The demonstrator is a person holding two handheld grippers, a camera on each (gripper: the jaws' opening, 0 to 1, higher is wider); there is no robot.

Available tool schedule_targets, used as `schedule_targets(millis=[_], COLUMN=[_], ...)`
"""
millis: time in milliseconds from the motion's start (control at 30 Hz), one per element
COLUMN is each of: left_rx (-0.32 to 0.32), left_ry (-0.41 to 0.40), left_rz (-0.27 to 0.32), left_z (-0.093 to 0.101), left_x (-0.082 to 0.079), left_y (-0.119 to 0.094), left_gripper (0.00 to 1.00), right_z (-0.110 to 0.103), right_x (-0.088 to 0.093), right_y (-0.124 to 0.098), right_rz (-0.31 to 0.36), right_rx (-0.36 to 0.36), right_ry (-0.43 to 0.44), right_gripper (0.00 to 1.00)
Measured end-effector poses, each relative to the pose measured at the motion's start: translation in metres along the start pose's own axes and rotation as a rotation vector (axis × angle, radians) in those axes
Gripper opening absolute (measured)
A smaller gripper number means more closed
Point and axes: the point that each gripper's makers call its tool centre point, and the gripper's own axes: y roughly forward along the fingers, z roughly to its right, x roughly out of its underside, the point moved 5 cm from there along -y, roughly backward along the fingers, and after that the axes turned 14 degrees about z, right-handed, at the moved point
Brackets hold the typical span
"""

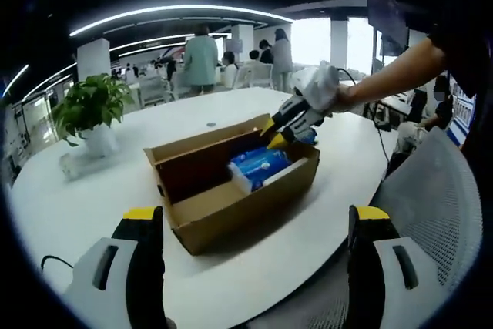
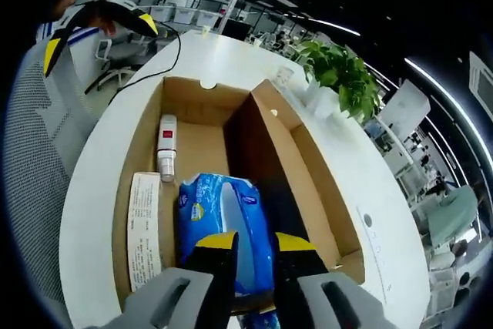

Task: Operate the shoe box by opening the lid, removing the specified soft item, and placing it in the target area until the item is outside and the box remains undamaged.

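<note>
Blue soft pack [image 2: 223, 229] lies inside the open shoe box [image 2: 308, 190], near end, beside a small white bottle [image 2: 166, 144] and a paper slip [image 2: 143, 229]. Right gripper [image 2: 255, 246] is over the pack's near edge, jaws nearly together; whether it grips the pack cannot be told. Left gripper [image 1: 254, 225] is spread wide, holding nothing. Recommend lifting straight up, clear of the lid [image 2: 258, 140] and walls, while the left steadies the box on the white table [image 1: 92, 206]

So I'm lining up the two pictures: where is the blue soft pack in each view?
Left gripper view: blue soft pack lies inside the open shoe box, right of centre, under the right gripper.
Right gripper view: it sits low in the middle, just beyond that gripper's yellow-tipped jaws.
Shared landmark: the potted plant on the white table.
</note>
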Motion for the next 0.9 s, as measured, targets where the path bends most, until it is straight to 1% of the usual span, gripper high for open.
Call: schedule_targets(millis=[100,200,300,367,467,700,900], left_rx=[-0.009,-0.013,-0.015,-0.021,-0.045,-0.056,-0.069], left_ry=[-0.016,-0.018,-0.015,-0.017,-0.03,-0.043,-0.07], left_rz=[0.004,0.0,-0.004,-0.001,0.023,0.028,0.065], left_z=[0.006,0.01,0.016,0.017,0.014,0.016,0.013], left_x=[0.005,0.01,0.015,0.014,0.01,0.01,0.01], left_y=[-0.004,-0.005,-0.006,-0.006,-0.007,-0.005,-0.005], left_gripper=[0.99,0.99,0.99,0.98,0.98,0.98,0.97], right_z=[0.0,0.0,0.0,0.0,0.0,0.0,0.003], right_x=[0.002,0.004,0.005,0.006,0.007,0.01,0.01], right_y=[0.005,0.01,0.013,0.016,0.019,0.027,0.028], right_rz=[-0.006,-0.014,-0.019,-0.022,-0.029,-0.045,-0.049], right_rx=[-0.001,-0.003,-0.003,0.0,0.001,0.0,0.012], right_ry=[-0.001,-0.009,-0.007,-0.007,-0.009,-0.012,-0.032], right_gripper=[0.09,0.06,0.05,0.03,0.03,0.0,0.0])
